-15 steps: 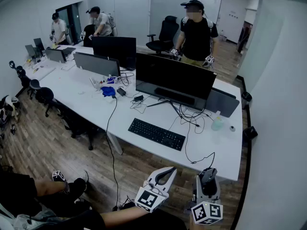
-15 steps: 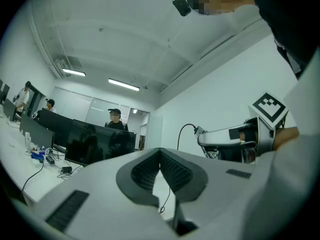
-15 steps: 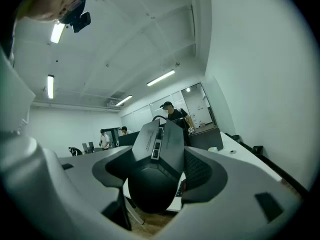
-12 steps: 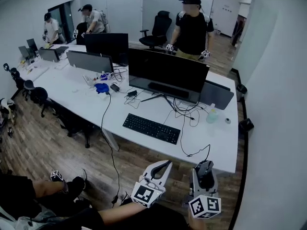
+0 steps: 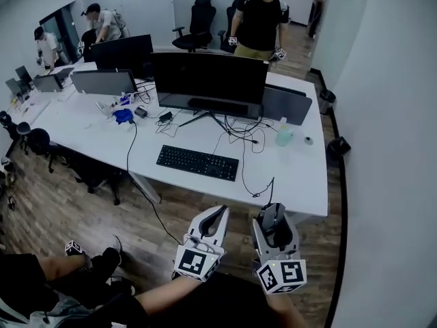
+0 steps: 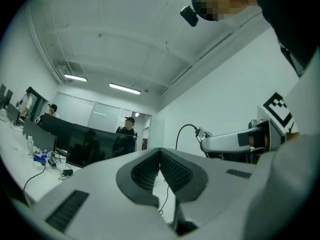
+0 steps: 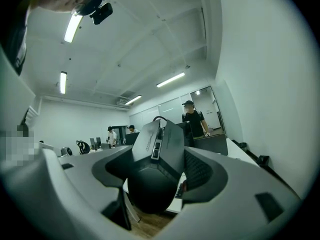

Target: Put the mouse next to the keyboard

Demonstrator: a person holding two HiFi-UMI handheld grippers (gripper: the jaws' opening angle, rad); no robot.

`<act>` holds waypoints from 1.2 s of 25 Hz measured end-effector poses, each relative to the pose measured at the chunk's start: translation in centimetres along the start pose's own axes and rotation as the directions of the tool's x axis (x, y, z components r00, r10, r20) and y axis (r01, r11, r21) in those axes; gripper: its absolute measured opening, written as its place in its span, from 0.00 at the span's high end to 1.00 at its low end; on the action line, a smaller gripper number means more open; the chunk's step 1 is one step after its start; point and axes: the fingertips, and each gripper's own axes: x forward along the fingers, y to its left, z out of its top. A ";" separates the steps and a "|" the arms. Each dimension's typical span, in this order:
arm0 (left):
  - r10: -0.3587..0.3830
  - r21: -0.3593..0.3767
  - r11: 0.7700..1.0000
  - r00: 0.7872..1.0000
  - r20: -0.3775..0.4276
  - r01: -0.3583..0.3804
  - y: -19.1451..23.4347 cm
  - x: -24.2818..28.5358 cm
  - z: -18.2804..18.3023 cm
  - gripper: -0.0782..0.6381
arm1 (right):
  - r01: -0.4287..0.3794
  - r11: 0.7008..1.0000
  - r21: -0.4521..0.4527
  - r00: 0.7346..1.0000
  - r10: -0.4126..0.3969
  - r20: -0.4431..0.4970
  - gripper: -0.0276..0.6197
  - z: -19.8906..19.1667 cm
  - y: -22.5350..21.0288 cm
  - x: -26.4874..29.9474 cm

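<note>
A black keyboard (image 5: 198, 162) lies on the white desk (image 5: 304, 183) in front of a large monitor (image 5: 208, 77). Below the desk's front edge, my right gripper (image 5: 274, 212) is shut on a black wired mouse (image 5: 275, 224), whose cable (image 5: 265, 188) runs up onto the desk. In the right gripper view the mouse (image 7: 157, 169) fills the space between the jaws, nose pointing up. My left gripper (image 5: 220, 213) hangs beside it to the left, shut with nothing in it, its pads (image 6: 172, 169) meeting at the tip.
Tangled cables (image 5: 239, 132) and a pale bottle (image 5: 283, 134) sit right of the monitor. A person (image 5: 258, 19) stands behind the desk, and two others work at the far left. A wall (image 5: 382, 115) runs close on the right. Legs (image 5: 61, 279) show at the lower left.
The view has swung so the desk sits further left and higher. Both grippers have come up closer to the desk's front edge; the mouse stays held.
</note>
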 end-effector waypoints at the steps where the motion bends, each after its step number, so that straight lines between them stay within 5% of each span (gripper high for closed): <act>1: 0.004 0.000 1.000 1.000 0.001 -0.004 -0.3 -0.1 -0.1 0.88 | -0.007 1.000 0.001 1.000 0.007 0.001 0.46 0.0 0.0 -0.2; 14: 0.048 -0.007 0.999 0.998 -0.048 -0.048 -1.2 -0.7 -1.8 0.88 | -0.012 1.000 0.001 1.000 0.012 -0.018 0.46 -0.6 -1.6 -0.2; 30: 0.007 -0.055 0.998 0.998 -0.069 -0.011 5.8 8.8 -4.6 0.88 | 0.088 0.996 -0.010 0.994 -0.088 -0.072 0.46 -1.7 -6.1 9.9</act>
